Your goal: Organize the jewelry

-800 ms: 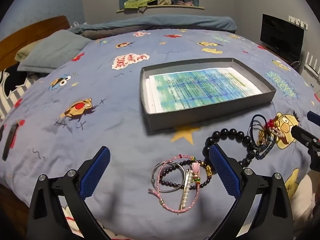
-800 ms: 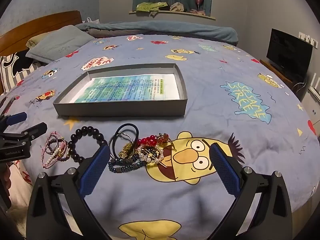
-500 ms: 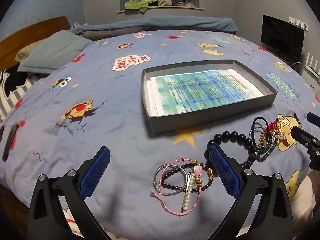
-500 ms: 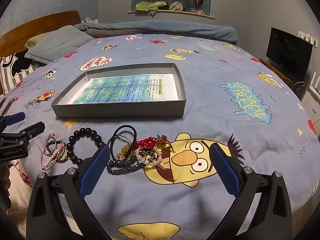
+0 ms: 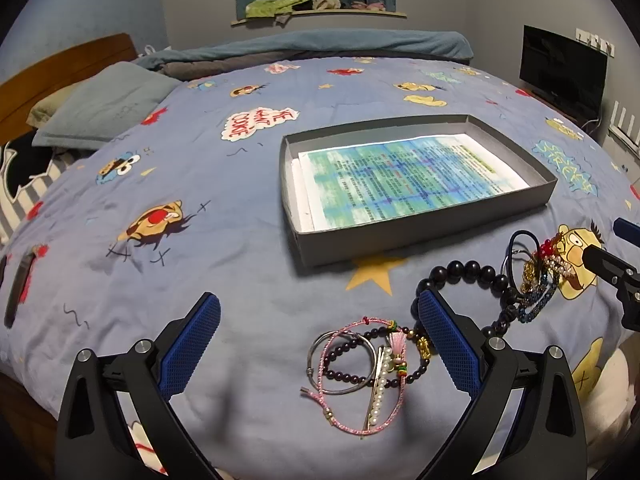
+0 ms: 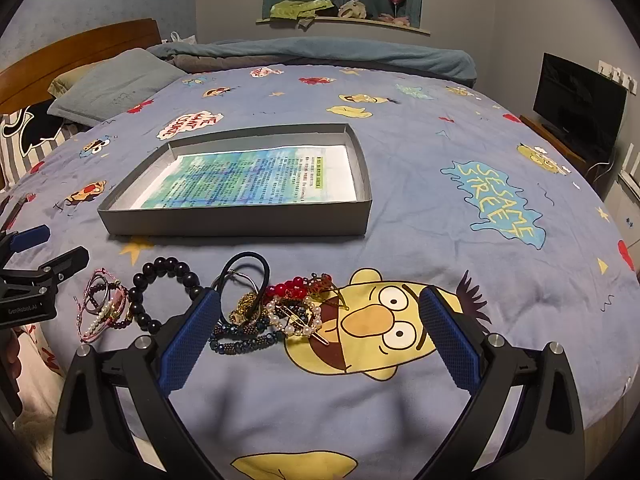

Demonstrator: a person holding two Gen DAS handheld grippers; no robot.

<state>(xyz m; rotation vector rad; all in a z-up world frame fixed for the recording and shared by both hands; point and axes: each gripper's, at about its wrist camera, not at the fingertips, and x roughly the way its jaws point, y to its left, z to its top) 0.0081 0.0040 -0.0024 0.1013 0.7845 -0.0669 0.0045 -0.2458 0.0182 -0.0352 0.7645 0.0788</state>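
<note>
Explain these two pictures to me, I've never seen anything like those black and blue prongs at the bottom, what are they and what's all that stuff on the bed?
The prongs are hand-held grippers, one in each of a person's hands, each carrying a wide-angle camera looking along its two fingers. One picture is from the left gripper, the other from the right gripper. Both are open and hold nothing. On the cartoon-print bedspread lies a shallow grey box lined with a printed sheet. Nearer are a pink cord bundle with pearls and a metal ring, a black bead bracelet, and a tangled pile of bracelets. The black thing at each picture's edge is the other gripper.
</note>
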